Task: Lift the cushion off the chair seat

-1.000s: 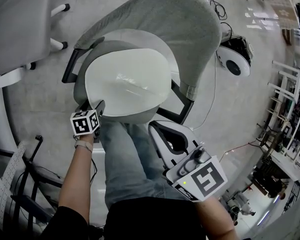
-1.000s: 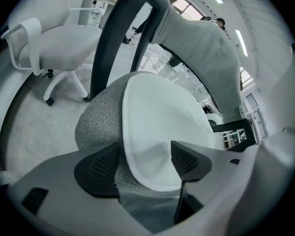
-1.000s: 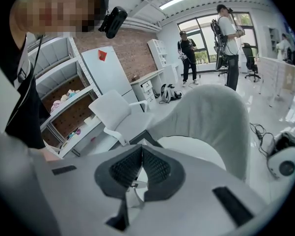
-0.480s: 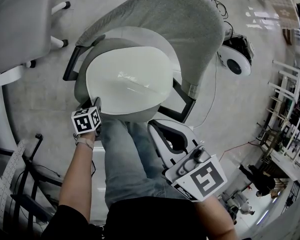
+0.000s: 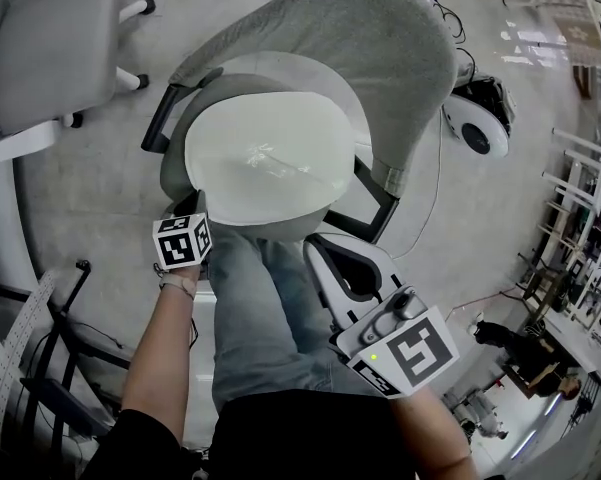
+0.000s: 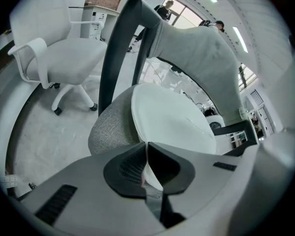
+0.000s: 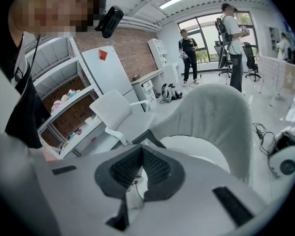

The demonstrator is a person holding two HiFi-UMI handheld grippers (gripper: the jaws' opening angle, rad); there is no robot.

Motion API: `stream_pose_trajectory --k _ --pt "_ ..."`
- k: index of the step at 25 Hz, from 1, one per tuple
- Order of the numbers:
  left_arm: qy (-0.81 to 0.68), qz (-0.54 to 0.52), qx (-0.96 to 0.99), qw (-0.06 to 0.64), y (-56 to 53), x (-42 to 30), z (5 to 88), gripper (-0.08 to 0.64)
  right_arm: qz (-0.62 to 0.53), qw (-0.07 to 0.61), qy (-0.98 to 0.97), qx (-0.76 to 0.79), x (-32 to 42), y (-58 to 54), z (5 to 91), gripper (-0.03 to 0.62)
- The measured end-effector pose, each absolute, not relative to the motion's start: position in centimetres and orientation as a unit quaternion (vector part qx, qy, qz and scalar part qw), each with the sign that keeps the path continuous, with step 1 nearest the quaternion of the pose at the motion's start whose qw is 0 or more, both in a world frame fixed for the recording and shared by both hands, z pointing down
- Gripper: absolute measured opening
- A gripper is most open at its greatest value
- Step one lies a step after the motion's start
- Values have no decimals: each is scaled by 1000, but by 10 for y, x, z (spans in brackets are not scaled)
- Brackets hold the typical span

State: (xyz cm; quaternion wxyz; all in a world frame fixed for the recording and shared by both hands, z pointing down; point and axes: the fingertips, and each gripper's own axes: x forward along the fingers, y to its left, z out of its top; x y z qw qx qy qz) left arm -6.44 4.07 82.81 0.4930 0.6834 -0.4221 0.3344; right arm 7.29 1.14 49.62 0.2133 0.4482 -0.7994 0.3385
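- One grip made — left gripper has just clamped shut on the cushion at its near edge; it lies on the chair seat
- Right gripper closed, empty
- Raise slowly — thin pinch may slip

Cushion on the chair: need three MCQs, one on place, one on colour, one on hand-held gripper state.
1. Where does the cushion lie?
A) on the chair seat
B) on the floor
C) on the person's lap

2. What colour is the cushion?
A) black
B) white
C) red

3. The left hand-held gripper is:
A) open, clear of the cushion
B) shut on the cushion's near edge
C) out of view

Answers:
1 A, the grey seat shows round the cushion.
2 B, it is plain white in the head view and the left gripper view.
3 B, its jaws have just closed, with the cushion's edge pinched between them.
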Motion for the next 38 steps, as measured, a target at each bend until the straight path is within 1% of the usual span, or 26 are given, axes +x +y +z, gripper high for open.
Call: stream_pose_trajectory --k 14,27,38 --pt "-442 300 702 472 31 -83 765 25 334 211 -807 438 62 6 482 11" --pt "-455 281 727 431 26 -96 688 23 317 203 -830 412 44 0 464 9" --pt "-449 276 761 377 18 -88 604 25 288 193 -844 409 36 -4 448 9"
